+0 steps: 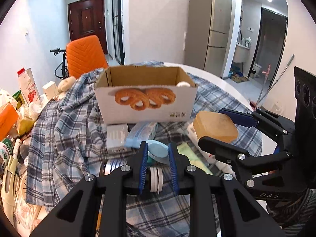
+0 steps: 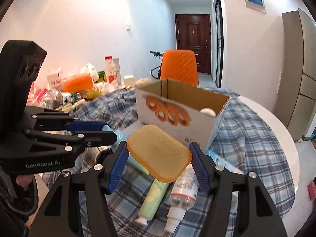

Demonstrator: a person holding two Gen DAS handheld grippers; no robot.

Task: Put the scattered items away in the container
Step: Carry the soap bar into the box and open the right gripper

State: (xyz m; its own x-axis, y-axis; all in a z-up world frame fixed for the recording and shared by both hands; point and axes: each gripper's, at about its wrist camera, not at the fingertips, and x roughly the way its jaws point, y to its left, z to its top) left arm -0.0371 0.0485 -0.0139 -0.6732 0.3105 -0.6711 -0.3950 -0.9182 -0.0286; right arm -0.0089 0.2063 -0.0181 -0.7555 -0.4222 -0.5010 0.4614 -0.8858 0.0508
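Note:
An open cardboard box [image 1: 146,100] printed with cookies stands on a plaid cloth [image 1: 65,130]; a white round thing [image 1: 182,84] lies in its right end. My left gripper [image 1: 158,145] is shut on a light blue oval case [image 1: 158,151] just in front of the box. In the right wrist view my right gripper [image 2: 158,146] is shut on an orange translucent soap box [image 2: 160,152], held tilted above the cloth near the cardboard box [image 2: 177,114]. The left gripper [image 2: 111,131] sits close to its left. Below lie a green tube [image 2: 154,195] and a white bottle [image 2: 183,189].
On the cloth before the box lie a white carton [image 1: 116,136], a blue packet [image 1: 141,134], a silver tin [image 1: 113,166] and a white spool [image 1: 156,178]. Cluttered bottles, bags and a milk carton [image 1: 27,86] fill the table's left. An orange chair [image 1: 85,55] stands behind.

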